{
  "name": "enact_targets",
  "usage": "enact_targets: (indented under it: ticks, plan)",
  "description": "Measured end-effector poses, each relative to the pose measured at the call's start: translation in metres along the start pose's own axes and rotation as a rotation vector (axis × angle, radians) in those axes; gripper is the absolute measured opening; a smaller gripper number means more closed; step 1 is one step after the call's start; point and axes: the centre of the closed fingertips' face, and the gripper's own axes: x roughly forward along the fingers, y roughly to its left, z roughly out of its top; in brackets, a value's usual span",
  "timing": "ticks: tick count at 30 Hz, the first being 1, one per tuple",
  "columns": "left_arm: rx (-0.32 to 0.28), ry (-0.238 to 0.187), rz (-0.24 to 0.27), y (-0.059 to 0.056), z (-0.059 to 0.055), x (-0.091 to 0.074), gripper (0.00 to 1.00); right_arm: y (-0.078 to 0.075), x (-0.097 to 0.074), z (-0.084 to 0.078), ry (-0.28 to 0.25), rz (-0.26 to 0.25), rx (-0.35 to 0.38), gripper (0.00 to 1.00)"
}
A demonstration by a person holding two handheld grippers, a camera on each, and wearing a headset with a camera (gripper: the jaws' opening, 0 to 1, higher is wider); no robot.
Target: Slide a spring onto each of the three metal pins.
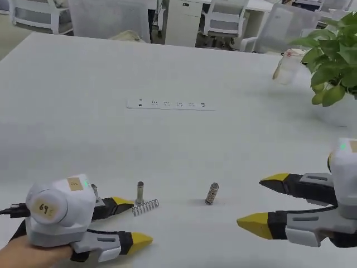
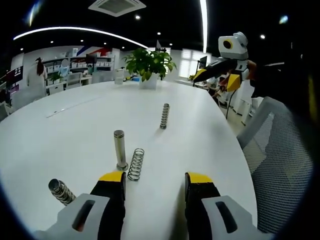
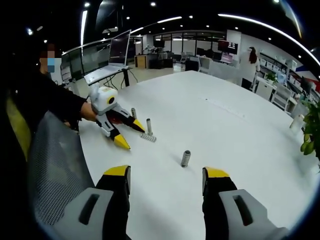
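Low over the table (image 1: pixel 167 145), left gripper (image 1: pixel 140 220) and right gripper (image 1: pixel 250 201) gape, apparently empty.

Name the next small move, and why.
Probably ease the open left gripper forward onto the loose spring lying beside the bare pin. The far pin and the near pin already carry springs, and this gripper sits nearest.

A white left gripper (image 1: pixel 142 221) with yellow-tipped black jaws is seen held apart-jawed at a pale workbench (image 1: pixel 167 145), near a bare upright metal pin (image 1: pixel 140 192). A loose coiled steel spring (image 1: pixel 145 207) is pictured lying at the pin's foot. A spring-sleeved pin (image 1: pixel 212 193) stands between it and the spread-jawed right gripper (image 1: pixel 250 201). A leafy green plant (image 1: pixel 334 56) is seen far right.
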Motion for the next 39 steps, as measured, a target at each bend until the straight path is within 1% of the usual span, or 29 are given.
enact_targets:
  ticks: [2,5,8,9,15,17,19,20,25,31,36,39]
  plan:
    - [-0.002,0.001,0.003,0.001,-0.001,0.001,0.41,0.000,0.001,0.000,0.001,0.002,0.002,0.56]
    - [0.003,0.003,0.017,0.003,-0.002,0.002,0.38,0.001,0.001,0.000,0.002,0.005,0.002,0.56]
    - [-0.003,-0.001,0.022,0.002,-0.001,0.003,0.35,0.001,0.002,0.000,0.003,0.007,0.003,0.56]
    - [0.002,0.000,0.024,0.003,-0.001,0.004,0.33,0.001,0.002,0.000,0.003,0.008,0.003,0.56]
    - [0.018,-0.008,0.050,0.006,-0.001,0.006,0.25,0.001,0.002,0.000,0.001,0.008,0.003,0.55]
    - [0.015,-0.010,0.060,0.008,0.000,0.007,0.24,0.001,0.002,-0.001,0.002,0.007,0.004,0.55]
    - [0.014,-0.012,0.059,0.008,0.000,0.007,0.23,0.001,0.002,-0.001,0.003,0.005,0.004,0.55]
    - [0.024,-0.012,0.065,0.009,0.000,0.008,0.22,0.001,0.002,-0.001,0.003,0.006,0.005,0.55]
    - [0.041,-0.013,0.068,0.008,0.000,0.009,0.14,0.001,0.002,-0.001,0.003,0.005,0.007,0.55]
    - [0.038,-0.016,0.082,0.011,0.000,0.010,0.10,0.002,0.003,-0.003,0.006,0.007,0.011,0.54]
    - [0.045,-0.019,0.087,0.013,0.001,0.011,0.08,0.002,0.004,-0.003,0.009,0.009,0.010,0.54]
    - [0.056,-0.018,0.093,0.013,0.002,0.012,0.05,0.002,0.004,-0.003,0.008,0.010,0.010,0.54]
